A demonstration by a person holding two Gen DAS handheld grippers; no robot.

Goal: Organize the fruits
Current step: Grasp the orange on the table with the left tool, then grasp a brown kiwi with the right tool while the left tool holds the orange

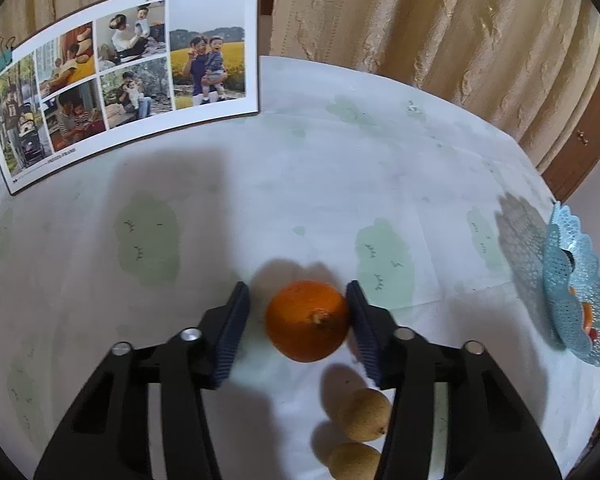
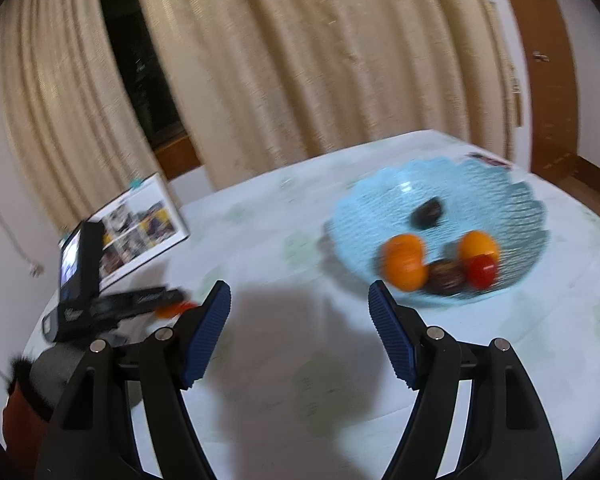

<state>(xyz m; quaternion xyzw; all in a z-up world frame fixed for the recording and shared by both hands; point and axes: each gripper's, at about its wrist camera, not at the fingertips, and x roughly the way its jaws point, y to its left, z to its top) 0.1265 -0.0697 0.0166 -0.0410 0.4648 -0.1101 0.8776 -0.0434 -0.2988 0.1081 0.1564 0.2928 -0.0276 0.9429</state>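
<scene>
The left gripper (image 1: pixel 298 322) stands open around the orange (image 1: pixel 307 320), which sits on the table (image 1: pixel 380 168); its right pad touches the fruit. Closing gently, centred, should prevent rolling. The right gripper (image 2: pixel 300 320), open and empty, hovers near the blue basket (image 2: pixel 512 196).

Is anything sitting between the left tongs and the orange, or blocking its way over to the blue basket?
Nothing visible. The orange already sits between the open left tongs, one pad close against it. Bare tablecloth lies between it and the blue basket. Two small brown fruits lie nearer the camera, off that path.
</scene>
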